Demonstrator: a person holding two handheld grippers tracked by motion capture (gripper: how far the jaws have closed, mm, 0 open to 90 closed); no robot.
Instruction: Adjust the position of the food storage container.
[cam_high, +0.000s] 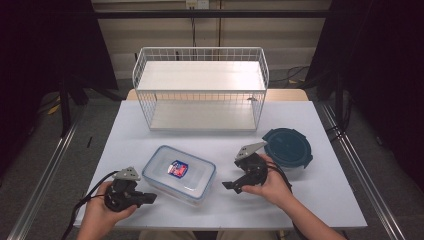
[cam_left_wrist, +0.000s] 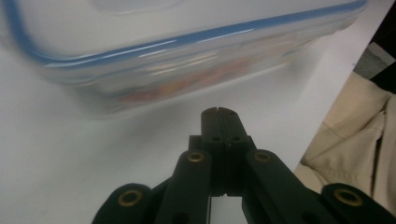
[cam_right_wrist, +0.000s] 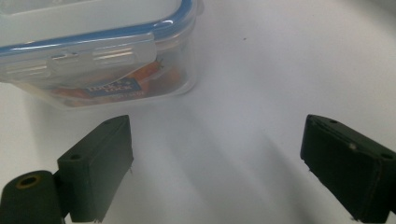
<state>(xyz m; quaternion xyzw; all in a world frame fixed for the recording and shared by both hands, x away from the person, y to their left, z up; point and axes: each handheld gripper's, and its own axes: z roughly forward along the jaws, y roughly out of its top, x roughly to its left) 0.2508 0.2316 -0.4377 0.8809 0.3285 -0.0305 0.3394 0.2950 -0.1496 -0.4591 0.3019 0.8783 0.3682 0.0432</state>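
- My left tongs sit at the lower left of the high view. They are closed tight with nothing between them; in the left gripper view the two black tips press flat on each other.
- My right tongs sit at the lower middle of the high view. They are wide open and hold nothing. In the right gripper view one black pad is at the lower left and the other is at the lower right, with bare worktop between them.
- The clear box with the blue-edged lid lies on the worktop between my two tongs. It has a red and blue sticker on top.
- The box is a long shape. Its long side runs from the left of the high view down to the lower right, a bit slanted.
- From my left tongs the box is just to the right, near but not touching. From my right tongs it is to the left, a bit farther off.
- I think my left hand is nearer, so it could push or steady that end. My open right tongs point at the end with the lid's side clip.
- A round dark lid lies behind my right hand. A white wire rack stands at the top middle.
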